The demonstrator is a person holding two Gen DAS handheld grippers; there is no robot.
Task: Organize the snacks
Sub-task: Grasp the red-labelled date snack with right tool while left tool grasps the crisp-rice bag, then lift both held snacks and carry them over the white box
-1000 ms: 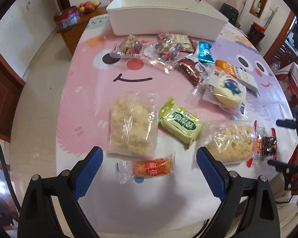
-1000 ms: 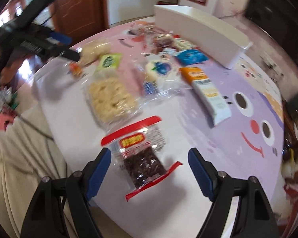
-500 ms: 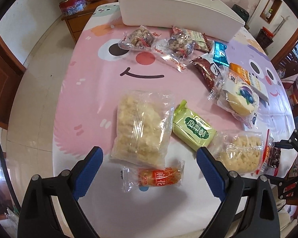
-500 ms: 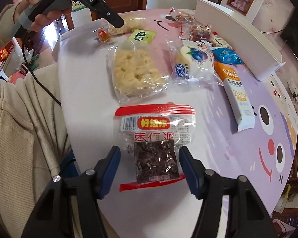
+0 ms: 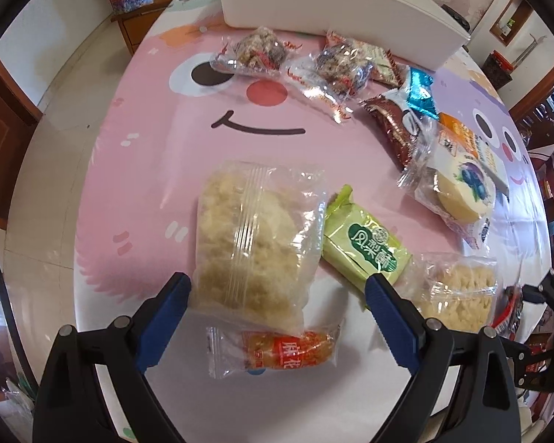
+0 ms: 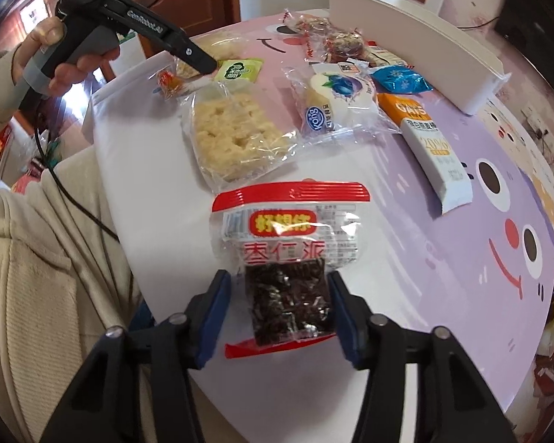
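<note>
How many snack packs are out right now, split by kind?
Rice-crisp bags: 2
Nut-cluster bags: 2
Foil packets, green, blue, brown: 3
Orange-and-white carton: 1
Blueberry cake: 1
Fried-twist packet: 1
Red-trimmed date-cake packet: 1
Half-hidden packet behind the nut clusters: 1
Total: 12
</note>
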